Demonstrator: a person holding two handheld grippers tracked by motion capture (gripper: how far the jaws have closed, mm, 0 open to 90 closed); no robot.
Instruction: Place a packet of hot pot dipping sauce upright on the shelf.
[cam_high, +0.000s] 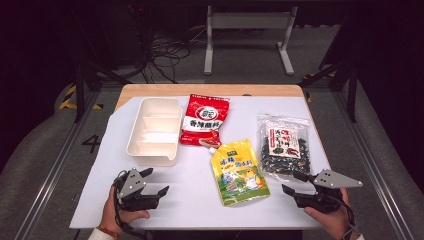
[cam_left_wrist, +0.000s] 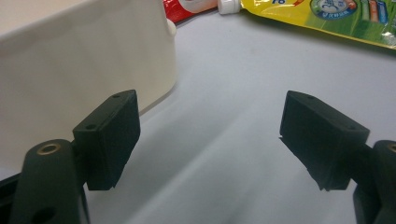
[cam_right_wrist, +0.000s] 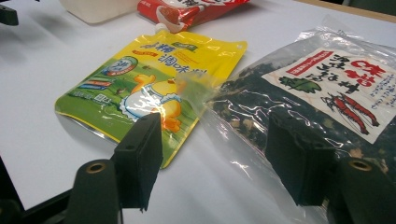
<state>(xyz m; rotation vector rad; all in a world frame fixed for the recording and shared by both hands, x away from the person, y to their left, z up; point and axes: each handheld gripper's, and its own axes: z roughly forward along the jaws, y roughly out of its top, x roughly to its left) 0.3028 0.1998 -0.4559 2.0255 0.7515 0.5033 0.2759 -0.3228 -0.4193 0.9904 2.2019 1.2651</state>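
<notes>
Starting out: tray (cam_high: 154, 150) empty, three pouches (cam_high: 239, 171) unpacked; left gripper (cam_high: 155, 181) and right gripper (cam_high: 295, 182) wide, holding nothing.

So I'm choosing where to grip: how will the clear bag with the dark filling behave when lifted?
The clear bag will probably sag and fold, since its film lies wrinkled and loose around the filling. The glossy plastic may slip between the pads. Its empty flat edge, near the right gripper, looks easiest to pinch.
</notes>
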